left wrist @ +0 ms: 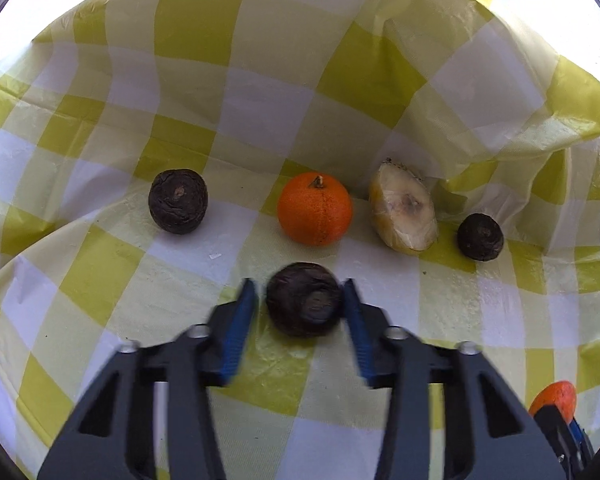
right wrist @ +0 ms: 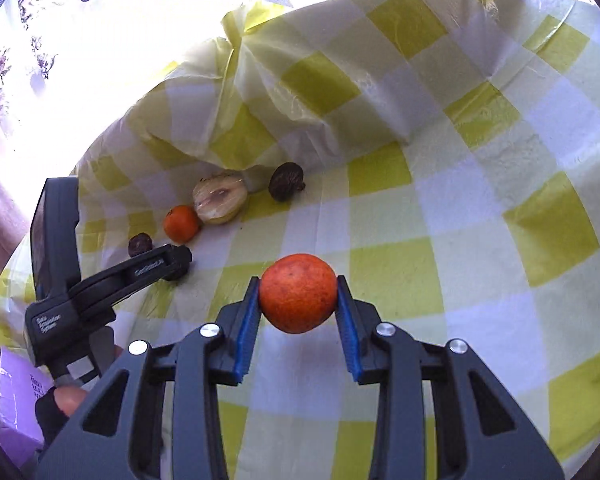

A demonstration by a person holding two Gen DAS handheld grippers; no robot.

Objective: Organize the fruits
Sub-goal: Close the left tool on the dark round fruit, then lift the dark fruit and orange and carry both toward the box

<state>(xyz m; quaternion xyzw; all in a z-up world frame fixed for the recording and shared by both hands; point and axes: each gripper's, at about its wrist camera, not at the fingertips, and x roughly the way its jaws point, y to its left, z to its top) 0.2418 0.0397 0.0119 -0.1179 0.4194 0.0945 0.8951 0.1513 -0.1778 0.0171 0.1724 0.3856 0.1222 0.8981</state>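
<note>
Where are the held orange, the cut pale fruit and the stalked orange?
Held orange [right wrist: 297, 293], right wrist view, front skin.
Cut pale fruit [left wrist: 405, 212], left wrist view, cut face.
Stalked orange [left wrist: 314, 210], left wrist view, front skin.

Strong daylight floods in from behind the checked cloth [left wrist: 260, 112], blowing the top of both views out to plain white. The fruit casts only soft, faint shadows toward the camera. Fisheye distortion bends the cloth's squares near the dark rounded corners. The blue-padded fingers [left wrist: 240, 320] in the left wrist view look slightly smeared; the fruit beyond is sharp.
</note>
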